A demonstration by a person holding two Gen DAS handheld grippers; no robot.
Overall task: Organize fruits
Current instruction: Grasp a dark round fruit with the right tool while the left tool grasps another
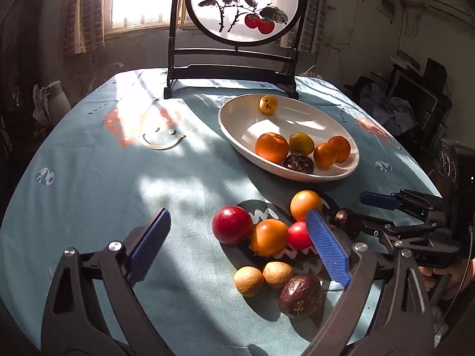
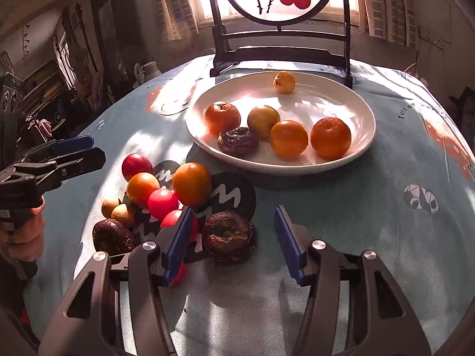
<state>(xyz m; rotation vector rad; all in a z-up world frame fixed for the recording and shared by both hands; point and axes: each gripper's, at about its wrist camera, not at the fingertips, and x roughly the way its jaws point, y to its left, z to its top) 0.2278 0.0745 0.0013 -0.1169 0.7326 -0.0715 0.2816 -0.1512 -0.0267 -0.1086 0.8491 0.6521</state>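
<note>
A white oval plate (image 1: 237, 130) (image 2: 359, 109) holds several fruits: oranges, a greenish one, a dark wrinkled one and a small yellow one (image 1: 268, 104). Loose fruit lies on the cloth in front of it: a red plum (image 1: 232, 225), oranges (image 1: 269, 236), two tan longans (image 1: 248, 281) and dark passion fruits (image 1: 300, 295). My left gripper (image 1: 237, 246) is open and empty, its jaws standing wide around the loose pile. My right gripper (image 2: 233, 243) is open with a dark wrinkled passion fruit (image 2: 228, 236) between its jaws, not clamped.
A blue patterned tablecloth (image 1: 89, 192) covers the round table. A dark wooden stand with a round painted screen (image 1: 243, 3) stands at the back, behind the plate. Room clutter lies beyond the table edges.
</note>
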